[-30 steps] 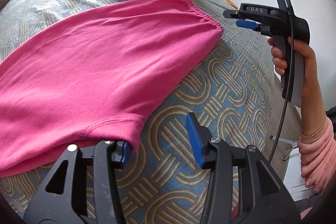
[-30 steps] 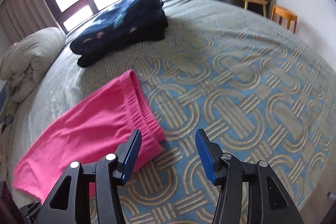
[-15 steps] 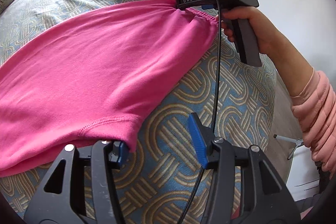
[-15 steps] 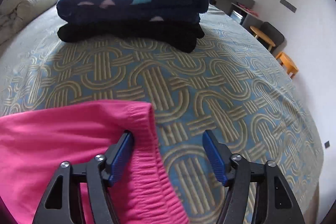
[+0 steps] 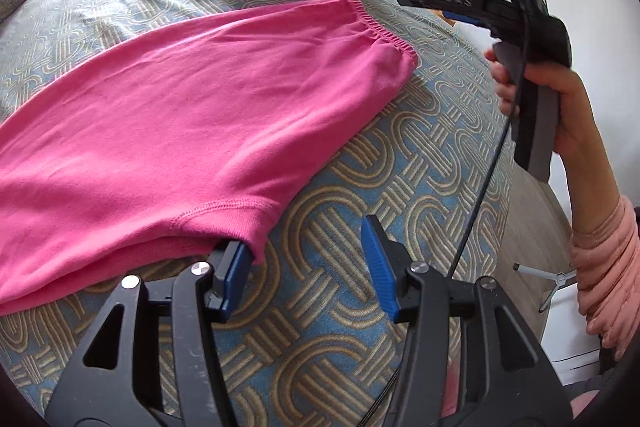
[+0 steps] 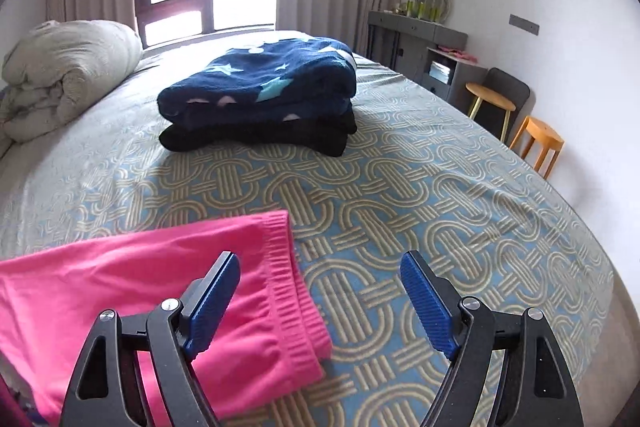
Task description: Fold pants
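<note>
1. The pink pants [image 5: 192,115] lie flat on the patterned bedspread [image 5: 420,163], waistband toward the folded dark clothes [image 6: 260,99].
2. The left gripper [image 5: 304,263] stands spread, 1 pad tucked under the hem corner, nothing pinched.
3. The right gripper [image 6: 320,303] hangs above the waistband, jaws opening wide, holding nothing.

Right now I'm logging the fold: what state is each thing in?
pink pants: folded lengthwise, flat on bed.
left gripper: open, one pad at hem.
right gripper: jaws opening, clear above waistband.
navy blanket: folded, stacked on black garment.
</note>
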The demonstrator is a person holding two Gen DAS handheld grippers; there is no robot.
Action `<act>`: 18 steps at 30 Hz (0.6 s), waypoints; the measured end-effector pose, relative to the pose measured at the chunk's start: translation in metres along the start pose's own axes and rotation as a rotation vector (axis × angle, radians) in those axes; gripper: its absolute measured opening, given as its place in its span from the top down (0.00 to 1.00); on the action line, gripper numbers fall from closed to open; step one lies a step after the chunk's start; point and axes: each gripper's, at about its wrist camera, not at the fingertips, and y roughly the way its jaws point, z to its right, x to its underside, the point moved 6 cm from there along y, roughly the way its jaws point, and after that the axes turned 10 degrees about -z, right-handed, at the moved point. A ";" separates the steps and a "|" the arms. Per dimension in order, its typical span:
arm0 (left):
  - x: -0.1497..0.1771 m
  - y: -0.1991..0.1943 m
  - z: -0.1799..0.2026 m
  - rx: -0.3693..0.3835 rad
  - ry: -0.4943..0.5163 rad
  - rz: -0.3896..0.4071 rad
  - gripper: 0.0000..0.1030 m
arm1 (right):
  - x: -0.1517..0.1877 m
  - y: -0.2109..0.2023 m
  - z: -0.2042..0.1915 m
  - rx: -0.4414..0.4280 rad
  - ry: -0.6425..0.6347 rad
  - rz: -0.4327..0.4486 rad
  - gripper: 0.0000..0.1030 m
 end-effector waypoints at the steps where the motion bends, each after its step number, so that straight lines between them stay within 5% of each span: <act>1: 0.003 -0.003 -0.002 0.015 -0.013 -0.002 0.48 | 0.005 -0.007 -0.004 -0.021 -0.010 -0.004 0.19; 6: 0.024 -0.024 -0.007 0.054 -0.040 -0.011 0.48 | 0.041 -0.033 -0.037 -0.176 -0.063 -0.040 0.19; 12: 0.044 -0.060 -0.036 -0.026 -0.097 0.047 0.47 | 0.048 -0.018 -0.088 -0.238 -0.166 -0.073 0.19; 14: 0.051 -0.074 -0.057 -0.065 -0.142 0.078 0.46 | 0.051 0.006 -0.091 -0.145 -0.198 -0.128 0.19; 16: 0.059 -0.087 -0.082 -0.116 -0.205 0.106 0.46 | 0.059 0.032 -0.075 0.067 -0.168 -0.209 0.22; 18: 0.071 -0.100 -0.114 -0.165 -0.278 0.132 0.46 | 0.066 0.028 -0.068 0.050 -0.094 -0.217 0.23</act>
